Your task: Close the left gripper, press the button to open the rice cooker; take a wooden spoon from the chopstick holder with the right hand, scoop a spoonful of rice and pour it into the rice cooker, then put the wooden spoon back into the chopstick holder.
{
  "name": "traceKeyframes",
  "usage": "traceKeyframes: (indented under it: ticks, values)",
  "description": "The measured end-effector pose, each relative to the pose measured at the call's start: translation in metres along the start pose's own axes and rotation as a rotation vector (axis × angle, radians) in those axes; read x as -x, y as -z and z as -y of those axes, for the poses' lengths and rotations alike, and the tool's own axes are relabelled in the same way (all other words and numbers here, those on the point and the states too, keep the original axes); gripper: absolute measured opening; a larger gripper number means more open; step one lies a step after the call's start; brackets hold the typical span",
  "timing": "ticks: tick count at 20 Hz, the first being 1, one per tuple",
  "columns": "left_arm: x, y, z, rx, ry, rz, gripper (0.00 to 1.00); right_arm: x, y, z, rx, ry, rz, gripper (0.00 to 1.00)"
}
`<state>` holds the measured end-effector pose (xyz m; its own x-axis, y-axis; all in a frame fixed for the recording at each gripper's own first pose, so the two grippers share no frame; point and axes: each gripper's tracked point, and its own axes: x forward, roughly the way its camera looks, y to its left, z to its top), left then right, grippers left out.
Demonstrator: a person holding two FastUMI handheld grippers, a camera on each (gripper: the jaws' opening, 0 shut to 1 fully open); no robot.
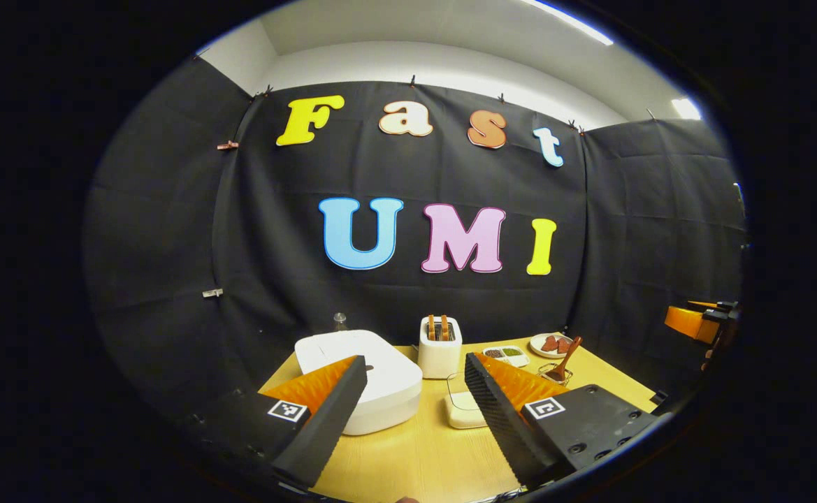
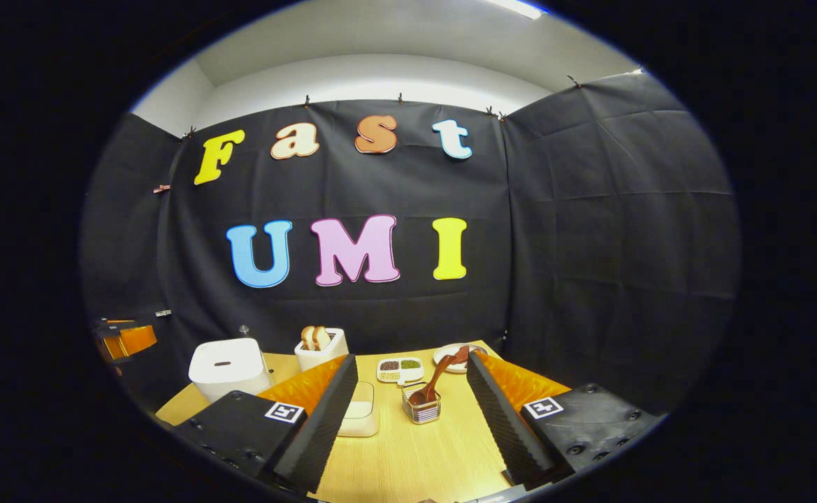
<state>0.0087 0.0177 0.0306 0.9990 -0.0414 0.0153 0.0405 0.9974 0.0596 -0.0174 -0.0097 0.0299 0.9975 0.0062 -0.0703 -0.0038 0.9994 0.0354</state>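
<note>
Left gripper [image 1: 415, 377] nearest, jaws wide apart, holding nothing, over the wooden surface [image 1: 422, 461]. Right gripper [image 2: 411, 381] likewise spread wide, empty. Rice cooker [image 1: 366, 377] w/ lid shut, at left of surface. Wooden spoon [image 2: 436, 381] stands tilted in the clear chopstick holder [image 2: 422, 409]. Toaster [image 1: 440, 346] has 2 bread slices. Divided dish [image 2: 400, 368] holds dark & green grains.

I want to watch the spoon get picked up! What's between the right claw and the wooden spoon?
Just bare wooden table. In the right gripper view, the open right claw points at the wooden spoon in its chopstick holder.
</note>
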Motion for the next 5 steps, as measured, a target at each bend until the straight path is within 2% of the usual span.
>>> traceKeyframes:
  ticks: [2,5]
  values:
    - [-0.0031,0.0098,0.0058,0.014,0.031,-0.027,0.98,-0.0017,0.0006,0.0024,0.006,0.01,0.001,0.98]
    - [-0.0078,0.0116,0.0035,0.036,0.038,-0.034,0.98,-0.0052,-0.0041,-0.0061,0.006,0.001,0.004,0.98]
